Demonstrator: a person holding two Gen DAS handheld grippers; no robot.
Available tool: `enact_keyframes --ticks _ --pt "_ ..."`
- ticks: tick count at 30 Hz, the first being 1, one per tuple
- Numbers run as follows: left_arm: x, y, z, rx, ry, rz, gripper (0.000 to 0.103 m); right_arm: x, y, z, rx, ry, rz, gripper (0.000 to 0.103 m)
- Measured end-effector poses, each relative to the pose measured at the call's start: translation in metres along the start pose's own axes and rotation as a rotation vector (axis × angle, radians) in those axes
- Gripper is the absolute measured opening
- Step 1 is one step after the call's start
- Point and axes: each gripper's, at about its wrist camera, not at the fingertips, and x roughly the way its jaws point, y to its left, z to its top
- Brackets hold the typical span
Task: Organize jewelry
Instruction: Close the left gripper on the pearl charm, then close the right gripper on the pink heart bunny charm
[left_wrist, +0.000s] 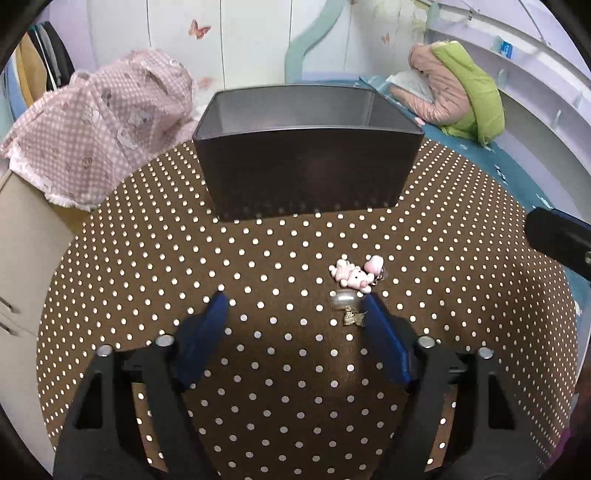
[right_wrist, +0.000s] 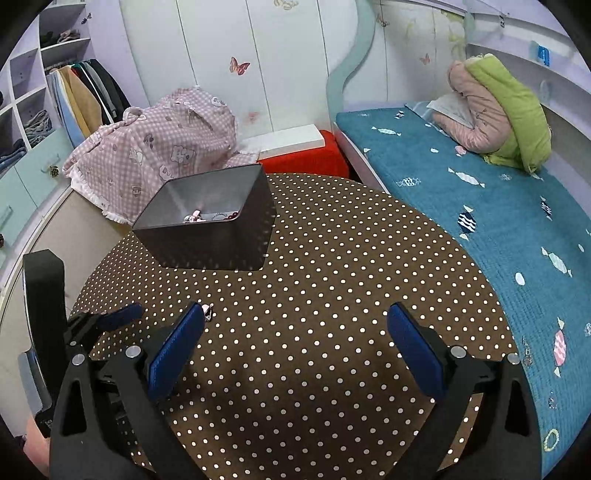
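Note:
A dark grey box (left_wrist: 306, 173) stands at the far side of a round table with a brown polka-dot cloth (left_wrist: 184, 266). A pink bear charm (left_wrist: 354, 275) lies on the cloth, with a pearl piece (left_wrist: 345, 298) and a small gold piece (left_wrist: 354, 318) just in front of it. My left gripper (left_wrist: 295, 306) is open; its right finger (left_wrist: 384, 336) is beside the gold piece. My right gripper (right_wrist: 295, 325) is open and empty over the cloth (right_wrist: 332, 277). In the right wrist view the box (right_wrist: 210, 229) holds several jewelry pieces (right_wrist: 207, 216).
A pink checked cover (left_wrist: 103, 133) lies behind the table at the left. A bed with a teal blanket (right_wrist: 498, 221) and a folded green and pink quilt (right_wrist: 498, 122) runs along the right. A red box (right_wrist: 306, 158) stands behind the table.

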Motion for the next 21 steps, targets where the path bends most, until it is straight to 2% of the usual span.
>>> enact_keyframes --ticks 1,4,6,8,14,21 --pt "-0.001 0.0 0.0 0.007 -0.004 -0.007 0.066 0.001 0.0 0.0 -0.001 0.001 0.001 0.095" --pt "-0.004 -0.002 -0.001 0.016 -0.014 -0.019 0.047 0.004 0.003 0.0 -0.005 0.008 0.007 0.095" --pt "-0.006 0.002 -0.002 0.012 -0.019 -0.044 0.023 0.008 0.006 0.001 -0.011 0.015 0.013 0.095" --pt "-0.009 0.007 -0.003 -0.001 -0.02 -0.068 0.011 0.012 0.009 0.001 -0.019 0.025 0.021 0.095" --pt "-0.021 0.024 -0.015 -0.033 -0.026 -0.101 0.011 0.035 0.026 -0.002 -0.075 0.075 0.045 0.095" --pt "-0.042 0.044 -0.02 -0.066 -0.055 -0.077 0.011 0.069 0.065 -0.009 -0.232 0.125 0.072 0.095"
